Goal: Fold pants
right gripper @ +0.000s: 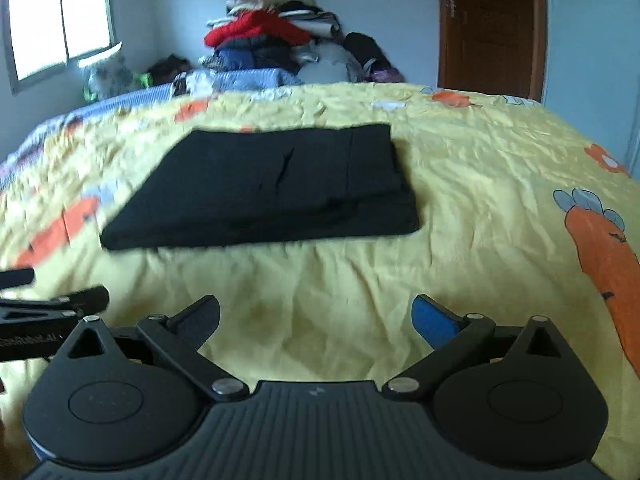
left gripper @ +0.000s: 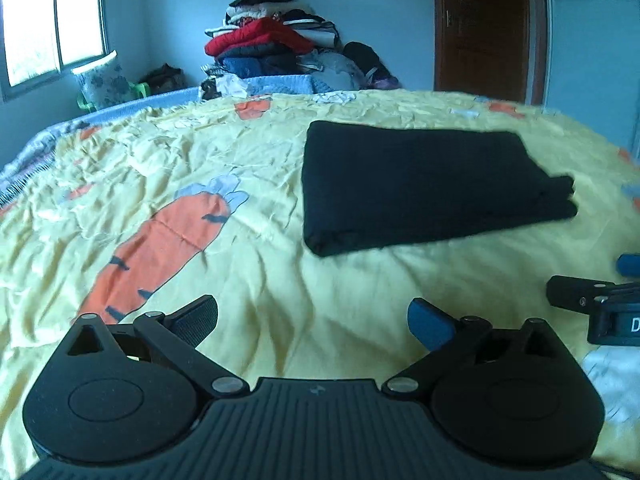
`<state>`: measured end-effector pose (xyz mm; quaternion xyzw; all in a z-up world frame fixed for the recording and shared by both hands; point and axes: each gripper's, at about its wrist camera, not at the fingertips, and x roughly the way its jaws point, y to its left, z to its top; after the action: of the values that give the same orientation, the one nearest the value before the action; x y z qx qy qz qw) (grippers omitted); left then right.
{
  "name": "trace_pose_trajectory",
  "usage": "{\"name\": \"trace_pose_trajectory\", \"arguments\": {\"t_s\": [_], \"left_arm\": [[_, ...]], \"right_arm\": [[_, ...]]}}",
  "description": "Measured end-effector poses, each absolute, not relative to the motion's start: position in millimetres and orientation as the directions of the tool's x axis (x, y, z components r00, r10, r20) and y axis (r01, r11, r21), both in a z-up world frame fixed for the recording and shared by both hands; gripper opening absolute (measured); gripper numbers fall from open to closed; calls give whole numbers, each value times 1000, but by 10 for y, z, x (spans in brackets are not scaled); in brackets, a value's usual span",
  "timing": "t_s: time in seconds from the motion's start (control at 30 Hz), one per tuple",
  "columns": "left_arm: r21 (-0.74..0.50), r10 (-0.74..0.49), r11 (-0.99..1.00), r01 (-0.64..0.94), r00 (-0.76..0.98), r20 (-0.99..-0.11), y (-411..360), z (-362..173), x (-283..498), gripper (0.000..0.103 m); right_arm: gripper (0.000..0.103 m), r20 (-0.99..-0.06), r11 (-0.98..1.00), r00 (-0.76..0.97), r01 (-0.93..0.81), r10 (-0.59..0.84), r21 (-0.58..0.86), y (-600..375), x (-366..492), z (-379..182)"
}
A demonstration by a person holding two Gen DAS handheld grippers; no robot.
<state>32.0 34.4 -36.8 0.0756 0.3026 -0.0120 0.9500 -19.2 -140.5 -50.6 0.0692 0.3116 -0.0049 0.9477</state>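
The black pants (left gripper: 424,188) lie folded into a flat rectangle on the yellow carrot-print bedspread (left gripper: 256,264). In the right wrist view the pants (right gripper: 272,188) show stacked layers at their right edge. My left gripper (left gripper: 312,320) hangs open over bare bedspread, short of the pants and to their left, with nothing between its fingers. My right gripper (right gripper: 316,320) is open too, nearer than the pants, and holds nothing. Each gripper shows at the edge of the other's view: the right one (left gripper: 600,304), the left one (right gripper: 48,308).
A tall pile of clothes (left gripper: 272,40) stands behind the bed's far edge. A brown door (left gripper: 484,28) is at the back right, a window (left gripper: 52,24) at the back left. A cushion on a green chair (left gripper: 104,80) sits by the window.
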Motion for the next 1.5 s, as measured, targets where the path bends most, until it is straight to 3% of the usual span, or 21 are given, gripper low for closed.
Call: {"name": "trace_pose_trajectory", "arguments": {"t_s": [0.1, 0.37, 1.5], "left_arm": [[180, 63, 982, 48, 826, -560, 315, -435, 315, 103], [256, 95, 965, 59, 830, -549, 212, -495, 317, 103], [191, 60, 980, 62, 817, -573, 298, -500, 345, 103]], "right_arm": [[103, -603, 996, 797, 63, -18, 55, -1334, -189, -639], [103, -608, 996, 794, 65, -13, 65, -1368, -176, -685], [103, -608, 996, 794, 67, -14, 64, -1368, -172, -693]]}}
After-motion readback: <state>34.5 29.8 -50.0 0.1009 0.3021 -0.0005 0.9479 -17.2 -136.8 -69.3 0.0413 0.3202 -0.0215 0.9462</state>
